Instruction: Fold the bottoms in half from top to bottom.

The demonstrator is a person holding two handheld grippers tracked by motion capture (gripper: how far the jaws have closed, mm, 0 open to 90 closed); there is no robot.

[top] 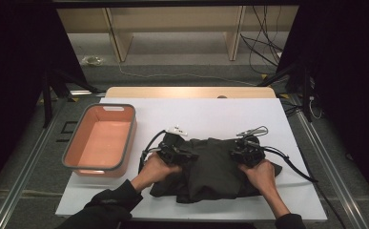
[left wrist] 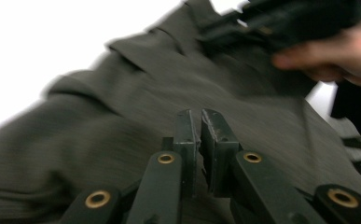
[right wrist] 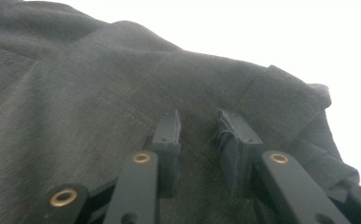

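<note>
Dark garment (top: pixel 213 167) bunched on white table (top: pixel 210 112), left tool (left wrist: pixel 199 122) nearly clenched above it, right tool (right wrist: pixel 199 126) parted, seemingly empty.

Dark grey garment (top: pixel 215 167) lies crumpled and partly folded on the white surface (top: pixel 210 112), right of centre.

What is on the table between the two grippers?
In the high view, the dark garment lies bunched between the left gripper and right gripper.
</note>
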